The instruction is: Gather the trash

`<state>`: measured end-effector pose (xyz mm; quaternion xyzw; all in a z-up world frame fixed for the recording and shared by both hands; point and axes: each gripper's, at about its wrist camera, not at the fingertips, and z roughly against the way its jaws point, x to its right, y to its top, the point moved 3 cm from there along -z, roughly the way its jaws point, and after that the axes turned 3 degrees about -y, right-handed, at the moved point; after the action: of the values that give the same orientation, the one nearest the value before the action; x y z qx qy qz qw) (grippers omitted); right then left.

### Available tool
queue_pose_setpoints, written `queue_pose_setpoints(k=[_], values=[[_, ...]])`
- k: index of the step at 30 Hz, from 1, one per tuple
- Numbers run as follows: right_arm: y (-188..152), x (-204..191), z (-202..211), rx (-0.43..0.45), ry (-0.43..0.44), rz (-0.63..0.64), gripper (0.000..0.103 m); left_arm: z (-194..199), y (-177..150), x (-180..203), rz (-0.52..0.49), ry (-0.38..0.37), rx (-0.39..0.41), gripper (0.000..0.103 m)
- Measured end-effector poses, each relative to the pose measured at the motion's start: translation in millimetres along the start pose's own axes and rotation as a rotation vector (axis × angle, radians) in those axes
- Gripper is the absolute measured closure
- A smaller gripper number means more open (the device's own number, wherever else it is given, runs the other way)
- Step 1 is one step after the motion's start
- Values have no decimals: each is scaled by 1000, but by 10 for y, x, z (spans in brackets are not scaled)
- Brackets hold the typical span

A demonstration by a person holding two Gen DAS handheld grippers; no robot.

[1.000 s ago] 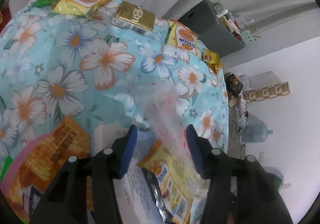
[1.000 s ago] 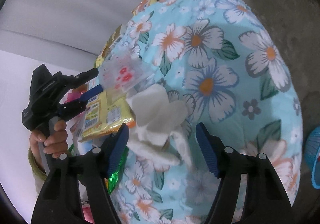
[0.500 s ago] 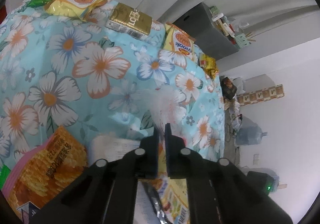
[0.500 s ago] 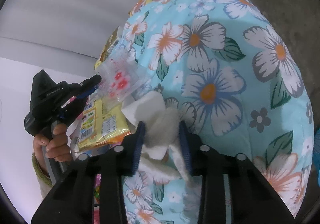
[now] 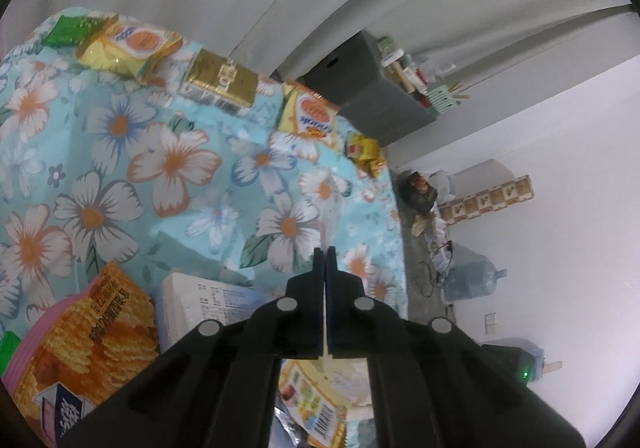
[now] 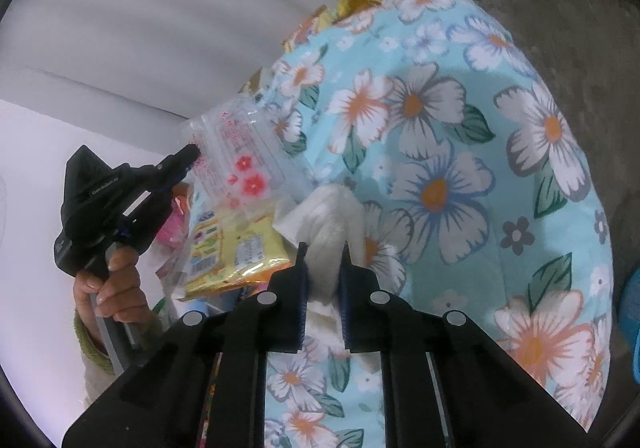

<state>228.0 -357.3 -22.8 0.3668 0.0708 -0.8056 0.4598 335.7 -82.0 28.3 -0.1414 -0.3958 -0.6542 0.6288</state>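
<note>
Left wrist view. Left gripper (image 5: 325, 250) with fingers pressed together, pinching the edge of a clear plastic wrapper (image 5: 329, 208); wrapper faint and see-through here, rising from the fingertips over the floral cloth (image 5: 120, 152) on the surface. Lying on the cloth beyond the fingers: green packet (image 5: 70, 31), yellow snack packet (image 5: 132, 50), gold carton (image 5: 220, 84), orange-and-yellow snack packet (image 5: 310, 116), small yellow packet (image 5: 366, 152) at the far edge. Close below and left of the fingers: chip bag (image 5: 88, 332) and white printed box (image 5: 196, 308); under the gripper body, another yellow packet with a barcode (image 5: 316, 404).

Right wrist view. Right gripper (image 6: 323, 248) with fingers closing on a crumpled white tissue (image 6: 324, 224); tissue between both pads, its bulk bulging out past the fingertips, a lower fold hanging between the fingers. Floral cloth (image 6: 460, 168) beneath and to the right. At left, left gripper (image 6: 191, 153) gripped by a person's hand (image 6: 112, 284) in a green cuff, tips shut on the corner of the clear plastic wrapper (image 6: 240, 160), seen here with red flower print and lifted off the cloth. Below the wrapper, yellow packet with a barcode (image 6: 236, 252), just beside the tissue.
</note>
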Motion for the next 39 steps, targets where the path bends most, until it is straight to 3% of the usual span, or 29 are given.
queue_pose_setpoints(k=[13, 28, 39], values=[[-23, -151, 414, 78, -24, 47, 93, 355, -109, 300, -68, -59, 58, 103], [-170, -663, 835, 173, -74, 202, 93, 778, -299, 595, -140, -78, 101, 103], [-298, -840, 1167, 224, -91, 232, 94, 1108, -470, 749, -181, -89, 127, 103]])
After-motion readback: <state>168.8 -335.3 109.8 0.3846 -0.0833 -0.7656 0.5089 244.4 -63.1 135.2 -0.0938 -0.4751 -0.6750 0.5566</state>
